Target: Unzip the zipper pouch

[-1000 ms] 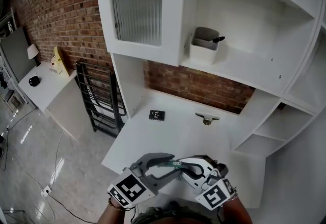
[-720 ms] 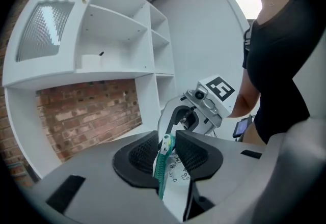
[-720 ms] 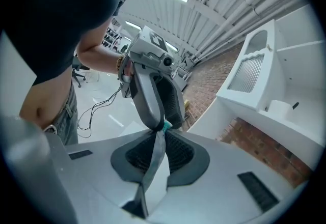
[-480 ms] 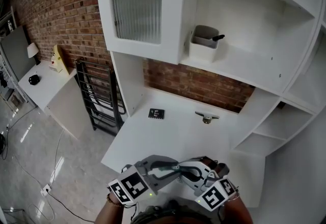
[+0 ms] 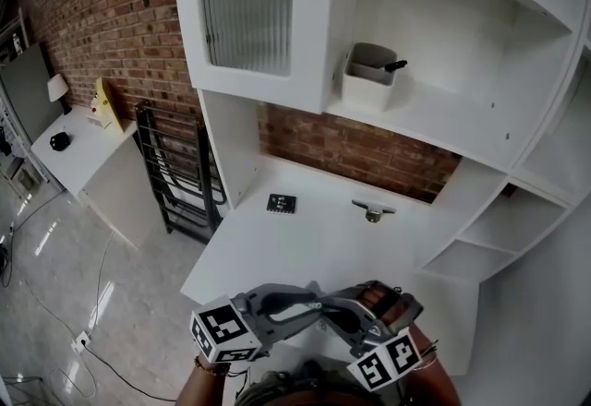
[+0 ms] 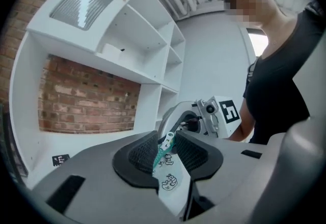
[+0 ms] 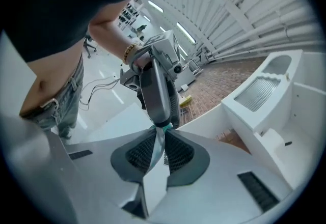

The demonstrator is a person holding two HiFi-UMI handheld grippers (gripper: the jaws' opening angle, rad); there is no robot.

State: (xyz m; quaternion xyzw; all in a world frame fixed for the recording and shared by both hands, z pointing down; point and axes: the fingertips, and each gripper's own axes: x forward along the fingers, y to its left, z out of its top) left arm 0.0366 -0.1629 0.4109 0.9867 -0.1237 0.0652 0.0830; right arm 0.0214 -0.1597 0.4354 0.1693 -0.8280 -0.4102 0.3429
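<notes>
Unzipping looks ready to begin: left gripper [image 6: 166,139] pinches the zipper pouch [image 6: 171,185] at its teal zipper [image 6: 159,157], right gripper [image 7: 160,134] clamps its edge, calling for a steady sideways pull.

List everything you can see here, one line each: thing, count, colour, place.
pouch: one, white with green zipper, held between both tools
cabinet: one, white, above the desk
bin: one, white, on a cabinet shelf, dark handle sticking out
desk: one, white, under the cabinet
tile: one, black, on the desk, left
small fitting: one, pale, on the desk, right of the tile
rack: one, black, left of the desk
side table: one, white, far left
brick wall: one, red-brown, behind everything
left tool: one, grey, shut on the pouch
right tool: one, grey, shut on the pouch
</notes>
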